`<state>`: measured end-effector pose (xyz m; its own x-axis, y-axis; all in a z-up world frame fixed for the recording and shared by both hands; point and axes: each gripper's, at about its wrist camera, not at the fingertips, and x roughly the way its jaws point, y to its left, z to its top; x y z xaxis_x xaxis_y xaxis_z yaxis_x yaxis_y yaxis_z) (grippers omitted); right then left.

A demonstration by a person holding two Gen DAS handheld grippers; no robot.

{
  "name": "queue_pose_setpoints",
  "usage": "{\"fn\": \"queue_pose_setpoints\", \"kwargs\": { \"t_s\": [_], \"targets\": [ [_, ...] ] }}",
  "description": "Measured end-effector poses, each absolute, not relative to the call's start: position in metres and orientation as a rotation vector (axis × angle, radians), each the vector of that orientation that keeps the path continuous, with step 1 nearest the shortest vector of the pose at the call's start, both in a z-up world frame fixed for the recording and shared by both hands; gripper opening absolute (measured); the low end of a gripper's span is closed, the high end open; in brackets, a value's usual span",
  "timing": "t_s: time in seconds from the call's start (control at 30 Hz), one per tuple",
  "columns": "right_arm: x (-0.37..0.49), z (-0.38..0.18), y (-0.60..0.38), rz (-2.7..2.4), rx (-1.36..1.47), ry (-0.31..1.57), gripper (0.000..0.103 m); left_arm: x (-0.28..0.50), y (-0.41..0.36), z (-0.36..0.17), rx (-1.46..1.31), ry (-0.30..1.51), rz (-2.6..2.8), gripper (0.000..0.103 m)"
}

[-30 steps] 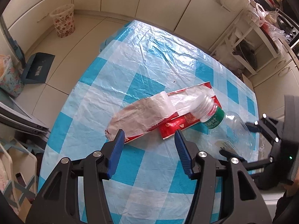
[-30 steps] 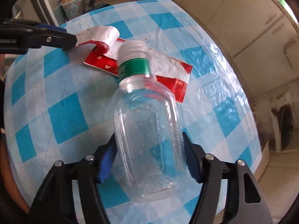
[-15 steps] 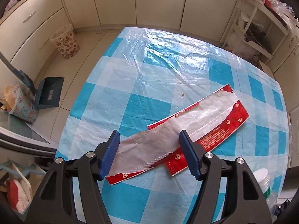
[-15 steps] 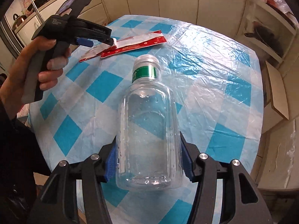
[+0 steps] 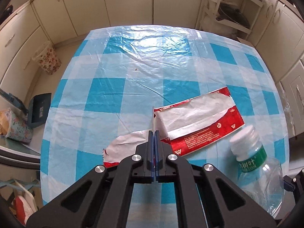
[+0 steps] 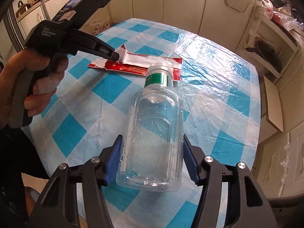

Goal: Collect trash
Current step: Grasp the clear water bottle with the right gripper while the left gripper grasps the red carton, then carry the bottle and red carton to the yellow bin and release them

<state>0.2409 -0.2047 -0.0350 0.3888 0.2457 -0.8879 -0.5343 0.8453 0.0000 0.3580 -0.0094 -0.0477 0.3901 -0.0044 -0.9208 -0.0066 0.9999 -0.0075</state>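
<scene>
A red and white plastic wrapper (image 5: 197, 121) lies on the blue checked table (image 5: 121, 87). My left gripper (image 5: 154, 133) is shut on a pinched white fold of the wrapper near its left end; this shows in the right wrist view too, where the left gripper (image 6: 114, 56) bites the wrapper (image 6: 144, 64). My right gripper (image 6: 152, 152) is shut on a clear plastic bottle (image 6: 153, 133) with a white cap and green label, held above the table. The bottle (image 5: 254, 161) shows at the lower right of the left wrist view.
A flowered waste bin (image 5: 47, 60) stands on the floor left of the table by the cabinets. A blue dustpan (image 5: 39, 110) and a flowered bag (image 5: 13, 127) lie at the left. A white shelf rack (image 5: 231, 9) stands at the back right.
My left gripper has closed from open onto the wrapper's white fold. My right gripper still holds the bottle, which has come nearer to the wrapper.
</scene>
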Motion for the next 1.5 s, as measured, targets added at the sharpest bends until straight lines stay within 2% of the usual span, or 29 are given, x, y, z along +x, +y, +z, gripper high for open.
{"fn": "queue_pose_setpoints", "kwargs": {
  "t_s": [0.8,1.17,1.5],
  "targets": [
    [0.194,-0.010,-0.223,0.444,-0.313,0.950,0.055,0.280,0.016,0.024,-0.132,1.025,-0.079,0.001],
    [0.189,0.000,-0.295,0.274,-0.239,0.934,0.055,0.267,-0.036,0.064,-0.172,0.905,-0.250,0.001],
    [0.177,-0.003,-0.376,0.071,-0.183,0.947,0.055,0.258,-0.111,0.077,-0.179,0.881,-0.400,0.001]
  ]
}}
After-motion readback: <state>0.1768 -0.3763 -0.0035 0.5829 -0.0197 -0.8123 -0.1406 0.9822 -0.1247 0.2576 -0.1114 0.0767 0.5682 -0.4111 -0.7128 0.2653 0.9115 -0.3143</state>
